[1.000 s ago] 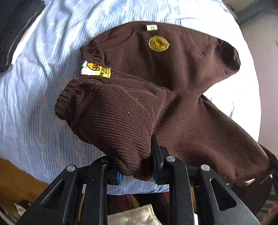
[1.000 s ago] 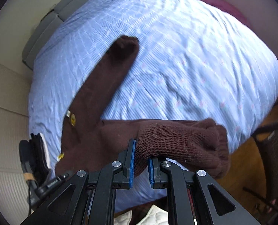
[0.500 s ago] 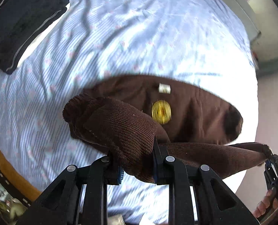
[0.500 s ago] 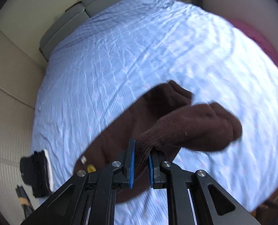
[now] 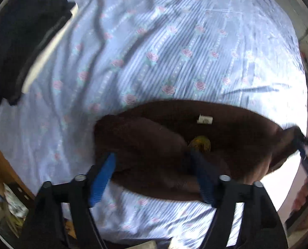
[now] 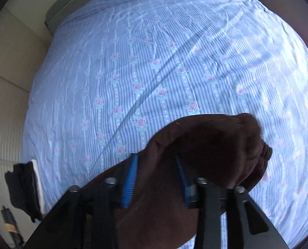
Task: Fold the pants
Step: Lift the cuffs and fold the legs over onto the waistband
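Both claws have just been opening, the left claw (image 5: 152,178) spread and the right claw (image 6: 157,178) seemingly loose around the brown pants (image 5: 226,145), so lift straight off the bed (image 5: 174,51) without dragging the fold.

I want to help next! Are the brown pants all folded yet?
Nearly. Done: the brown pants lie doubled over on the striped bedsheet. In hand: the left gripper and right gripper have just been opening; the cloth sits loose between their jaws. Left: probably another fold or a tidy-up.

brown pants (image 5: 232,145), blue striped rose-print sheet (image 5: 174,51)
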A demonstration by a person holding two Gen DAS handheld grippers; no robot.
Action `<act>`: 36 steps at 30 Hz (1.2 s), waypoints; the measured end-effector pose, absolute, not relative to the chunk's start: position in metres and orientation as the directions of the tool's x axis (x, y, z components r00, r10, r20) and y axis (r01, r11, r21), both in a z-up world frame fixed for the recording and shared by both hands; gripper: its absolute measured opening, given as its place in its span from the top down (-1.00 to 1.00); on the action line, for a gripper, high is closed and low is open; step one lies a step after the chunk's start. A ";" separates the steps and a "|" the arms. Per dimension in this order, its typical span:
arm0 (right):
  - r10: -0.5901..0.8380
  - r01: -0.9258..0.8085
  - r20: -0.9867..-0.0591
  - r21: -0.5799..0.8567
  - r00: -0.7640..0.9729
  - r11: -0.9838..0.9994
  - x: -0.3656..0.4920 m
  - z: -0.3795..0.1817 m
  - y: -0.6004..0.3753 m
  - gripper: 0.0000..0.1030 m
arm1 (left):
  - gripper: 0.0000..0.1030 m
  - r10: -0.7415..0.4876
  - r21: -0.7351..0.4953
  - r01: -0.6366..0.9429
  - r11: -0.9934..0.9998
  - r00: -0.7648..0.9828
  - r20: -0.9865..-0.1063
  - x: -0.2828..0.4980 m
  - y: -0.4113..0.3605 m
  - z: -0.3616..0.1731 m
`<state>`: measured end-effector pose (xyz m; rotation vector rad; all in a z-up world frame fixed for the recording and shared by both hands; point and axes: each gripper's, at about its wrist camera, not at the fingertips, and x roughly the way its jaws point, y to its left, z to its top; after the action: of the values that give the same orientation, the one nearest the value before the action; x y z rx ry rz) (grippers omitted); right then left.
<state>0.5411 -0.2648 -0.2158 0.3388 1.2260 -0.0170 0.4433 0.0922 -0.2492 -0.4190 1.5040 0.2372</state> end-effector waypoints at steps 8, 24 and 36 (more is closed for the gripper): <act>0.178 0.104 -0.869 0.252 0.462 0.962 0.450 -0.153 -0.267 -0.30 | -0.70 -0.078 -0.080 0.003 0.997 0.278 -0.958 0.413 0.068 -0.169; 0.275 0.205 -0.937 0.319 0.215 0.925 0.326 -0.235 -0.269 -0.30 | -0.53 -0.138 -0.124 0.634 0.764 -0.028 -0.990 0.507 -0.047 -0.283; 0.344 0.112 -0.912 0.374 0.223 0.921 0.330 -0.240 -0.244 -0.30 | 0.65 -0.145 0.056 0.646 0.761 0.253 -0.957 0.528 -0.046 -0.234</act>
<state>0.3299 -0.2439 -0.2404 0.4011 1.3467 0.1656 0.5284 -0.0458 -0.2337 0.4942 1.2040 -0.5678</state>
